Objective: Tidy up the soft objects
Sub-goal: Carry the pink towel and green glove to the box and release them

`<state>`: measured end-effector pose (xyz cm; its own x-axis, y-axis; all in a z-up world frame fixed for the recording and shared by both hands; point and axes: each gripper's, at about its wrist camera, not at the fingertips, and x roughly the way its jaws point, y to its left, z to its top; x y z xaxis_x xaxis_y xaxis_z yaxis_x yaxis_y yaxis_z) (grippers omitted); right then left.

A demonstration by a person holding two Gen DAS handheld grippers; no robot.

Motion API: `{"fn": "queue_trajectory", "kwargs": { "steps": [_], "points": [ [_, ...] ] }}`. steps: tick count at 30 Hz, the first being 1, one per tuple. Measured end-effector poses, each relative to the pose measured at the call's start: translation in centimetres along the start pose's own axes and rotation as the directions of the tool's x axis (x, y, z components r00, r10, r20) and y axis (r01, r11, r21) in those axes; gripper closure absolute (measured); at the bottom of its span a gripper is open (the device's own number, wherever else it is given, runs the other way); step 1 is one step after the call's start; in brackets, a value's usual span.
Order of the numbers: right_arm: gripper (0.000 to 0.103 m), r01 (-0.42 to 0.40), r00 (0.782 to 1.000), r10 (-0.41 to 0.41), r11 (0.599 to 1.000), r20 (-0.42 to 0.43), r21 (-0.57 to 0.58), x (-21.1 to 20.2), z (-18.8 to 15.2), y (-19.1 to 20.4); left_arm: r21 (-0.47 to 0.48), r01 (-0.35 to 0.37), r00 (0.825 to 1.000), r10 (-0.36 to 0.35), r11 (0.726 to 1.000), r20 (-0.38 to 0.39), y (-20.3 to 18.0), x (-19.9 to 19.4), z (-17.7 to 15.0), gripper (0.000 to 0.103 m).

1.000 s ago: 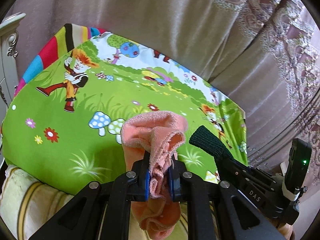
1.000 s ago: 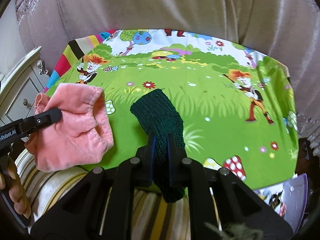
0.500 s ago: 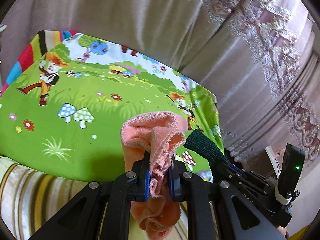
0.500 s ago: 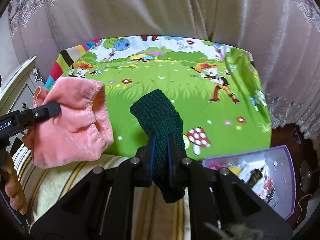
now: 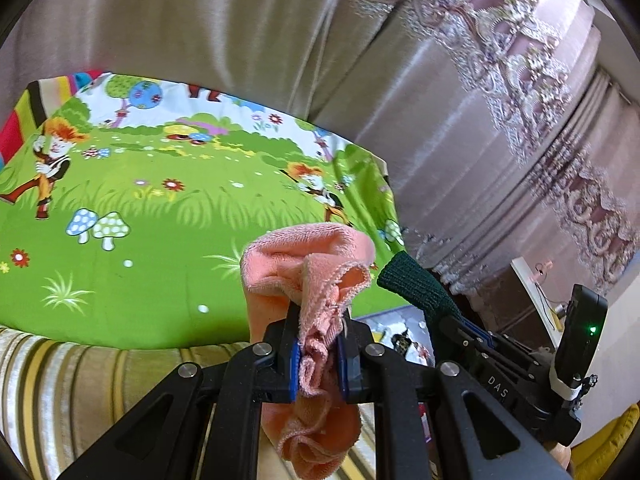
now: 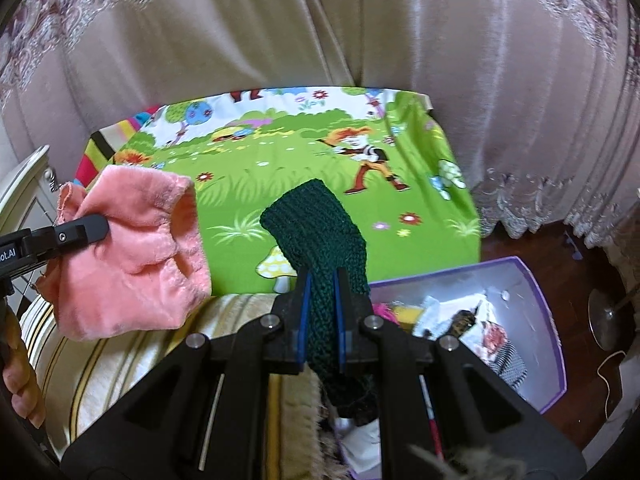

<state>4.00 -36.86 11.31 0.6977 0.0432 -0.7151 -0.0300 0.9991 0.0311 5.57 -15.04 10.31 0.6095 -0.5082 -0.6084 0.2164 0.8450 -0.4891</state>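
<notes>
Both claws were loaded and up in the air over the near edge of the bed! The left claw [image 5: 318, 354] was clamped tight on a pink sock [image 5: 308, 280], bunched between its blue pads with folds spilling out above and below. The right claw [image 6: 320, 316] was pinching a dark green knitted sock [image 6: 316, 224] around its middle, toe end standing up, the other end dangling underneath. Down to the right, on the floor beside the bed, sat a purple box [image 6: 548, 320] already holding a jumble of small things, and that looked like the place for both.

The risks, as I judged them: the pink sock was held by a crumpled fold, not a clean edge, so a quick swing could have let it slide free onto the cartoon sheet [image 6: 280, 168] or the striped blanket [image 6: 96, 364]. The two claws hung close together, so one could have snagged the other's sock on the way across. And a release short of the box's near wall would have dropped a sock on the floor.

Writing? "DAS" in white on the right claw's arm, and a cut-off "ot.AI" on the left one's. Nothing else was legible.
</notes>
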Motion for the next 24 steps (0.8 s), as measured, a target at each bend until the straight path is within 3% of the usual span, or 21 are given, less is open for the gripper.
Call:
{"fn": "queue_trajectory", "kwargs": {
  "steps": [7, 14, 24],
  "points": [
    [0.089, 0.069, 0.997, -0.070, 0.996, 0.012, 0.061, -1.8, -1.0, -3.9, 0.025, 0.073, 0.995, -0.072, 0.997, -0.064, -2.8, 1.9, -0.5, 0.089],
    [0.089, 0.170, 0.985, -0.171, 0.978, -0.002, 0.124, -3.0, -2.3, -8.3, 0.087, 0.153, 0.979, -0.138, 0.984, -0.152, -7.2, 5.2, -1.5, 0.089],
    [0.089, 0.291, 0.957, -0.286, 0.934, -0.053, 0.209, -3.8, -4.5, -13.4, 0.156, 0.198, 0.948, -0.149, 0.968, -0.280, -12.0, 10.5, -3.4, 0.088]
  ]
}}
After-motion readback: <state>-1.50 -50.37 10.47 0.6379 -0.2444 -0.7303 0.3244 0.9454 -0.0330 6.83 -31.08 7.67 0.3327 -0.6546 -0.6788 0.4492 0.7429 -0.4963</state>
